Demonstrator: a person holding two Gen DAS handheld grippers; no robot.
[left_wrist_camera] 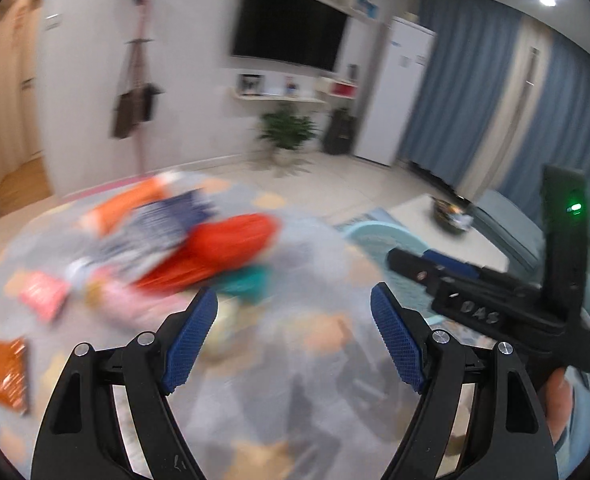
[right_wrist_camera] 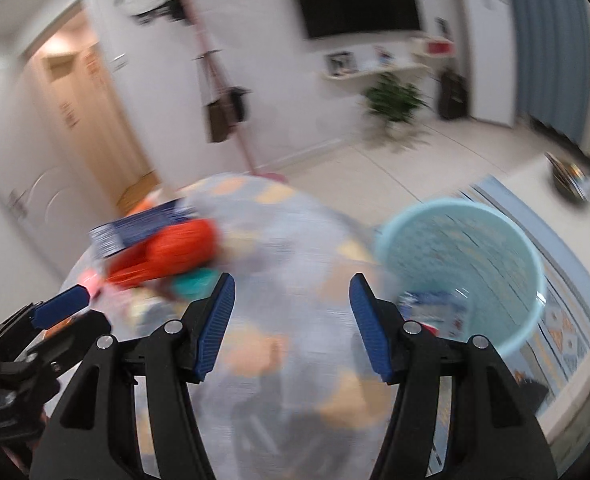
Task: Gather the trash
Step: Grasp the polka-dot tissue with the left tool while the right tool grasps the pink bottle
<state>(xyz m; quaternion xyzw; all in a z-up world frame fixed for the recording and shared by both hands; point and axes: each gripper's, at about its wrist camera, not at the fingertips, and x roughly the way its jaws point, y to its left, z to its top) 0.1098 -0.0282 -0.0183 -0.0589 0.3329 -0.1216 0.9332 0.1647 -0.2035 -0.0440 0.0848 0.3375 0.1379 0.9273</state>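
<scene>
Blurred trash lies piled on a round patterned mat (left_wrist_camera: 279, 392): a red-orange packet (left_wrist_camera: 231, 244), a blue-and-white printed pack (left_wrist_camera: 163, 224), an orange wrapper (left_wrist_camera: 3, 372) at the left edge and a pink packet (left_wrist_camera: 41, 294). My left gripper (left_wrist_camera: 295, 332) hangs open above the mat with nothing between its blue pads. In the right wrist view my right gripper (right_wrist_camera: 293, 322) is also open and empty over the mat (right_wrist_camera: 295, 240). A light blue bin (right_wrist_camera: 463, 268) stands to its right with some wrappers inside. The red-orange packet (right_wrist_camera: 175, 248) lies to its left.
A white low table (left_wrist_camera: 427, 216) with a dark bowl (left_wrist_camera: 451, 216) stands at the right, beside a blue sofa. A pink coat stand (right_wrist_camera: 219, 80), a potted plant (right_wrist_camera: 393, 100), a wall television and an open doorway are beyond the mat. The other gripper (left_wrist_camera: 495, 300) shows at right.
</scene>
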